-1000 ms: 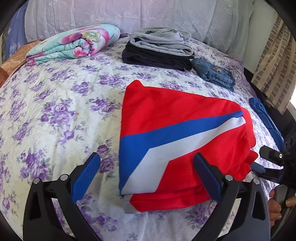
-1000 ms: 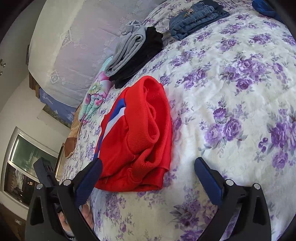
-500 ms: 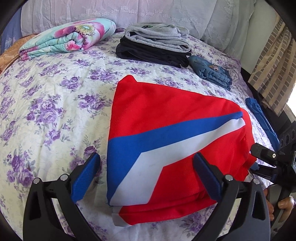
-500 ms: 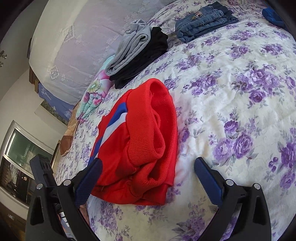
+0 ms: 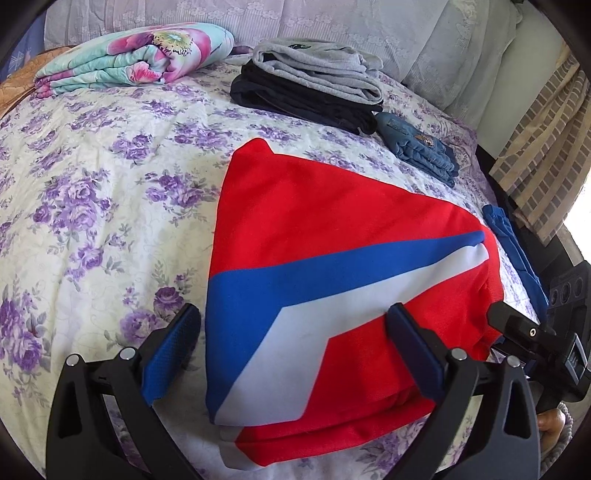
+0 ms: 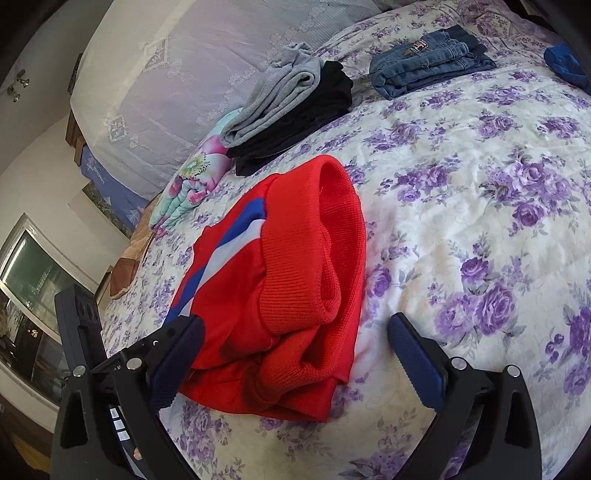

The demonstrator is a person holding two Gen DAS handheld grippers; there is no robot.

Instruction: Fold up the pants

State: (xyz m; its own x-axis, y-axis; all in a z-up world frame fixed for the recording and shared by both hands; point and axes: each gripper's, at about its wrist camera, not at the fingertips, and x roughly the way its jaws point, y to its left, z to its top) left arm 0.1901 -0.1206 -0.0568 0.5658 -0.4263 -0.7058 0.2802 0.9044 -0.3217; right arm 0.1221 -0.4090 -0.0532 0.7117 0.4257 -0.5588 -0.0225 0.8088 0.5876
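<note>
Red pants [image 5: 332, 229] with a blue and white stripe lie folded in a compact bundle on the floral bedspread [image 5: 92, 192]. From the right wrist view the same pants [image 6: 280, 295] show their ribbed red waistband end. My left gripper [image 5: 291, 347] is open, its blue pads either side of the bundle's near edge, above the cloth. At the waistband end, the right gripper [image 6: 295, 350] also stands open and holds nothing. The right gripper's body [image 5: 532, 347] shows at the right edge of the left wrist view.
Folded grey and black clothes [image 5: 314, 81] are stacked at the bed's far side, with folded jeans [image 5: 417, 147] beside them. A rolled floral blanket [image 5: 136, 55] lies far left. A blue garment [image 5: 513, 243] sits at the right edge. Pillows [image 5: 332, 18] line the headboard.
Both grippers moved closer to the folded red pants, which now fill more of each view. Both stay open and the pants have not shifted.
</note>
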